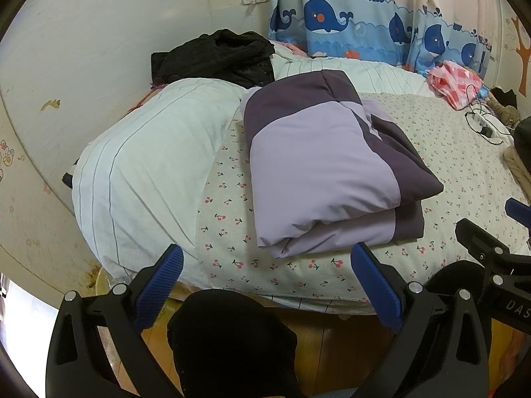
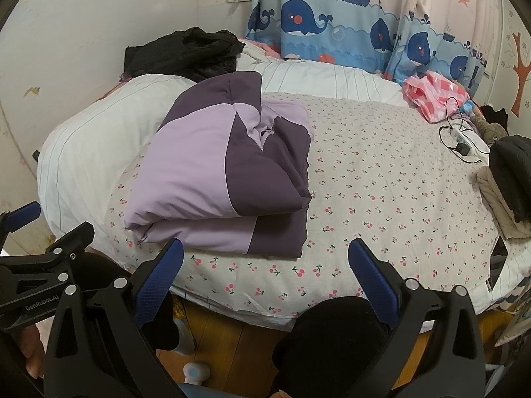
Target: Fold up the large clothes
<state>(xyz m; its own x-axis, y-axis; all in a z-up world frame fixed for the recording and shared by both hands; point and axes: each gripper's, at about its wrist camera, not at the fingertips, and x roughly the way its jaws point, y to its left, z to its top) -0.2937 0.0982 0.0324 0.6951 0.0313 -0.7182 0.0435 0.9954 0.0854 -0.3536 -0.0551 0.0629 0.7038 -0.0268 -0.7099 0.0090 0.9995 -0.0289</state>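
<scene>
A folded purple garment (image 1: pixel 318 169), light lilac with dark purple panels, lies in a thick stack on the cherry-print bed sheet (image 1: pixel 232 265); it also shows in the right wrist view (image 2: pixel 225 172). My left gripper (image 1: pixel 268 285) is open and empty, held just short of the bed's front edge, below the garment. My right gripper (image 2: pixel 265 282) is open and empty too, in front of the garment's front edge. The right gripper's body shows at the right edge of the left wrist view (image 1: pixel 491 258).
A white striped duvet (image 1: pixel 149 165) is bunched at the left, with black clothing (image 1: pixel 215 56) behind it. A pink checked bag (image 2: pixel 434 93), a power strip with cables (image 2: pixel 464 139), dark and cream clothes (image 2: pixel 507 179) and a phone (image 2: pixel 497 262) lie at the right. Whale curtains (image 2: pixel 332 23) hang behind.
</scene>
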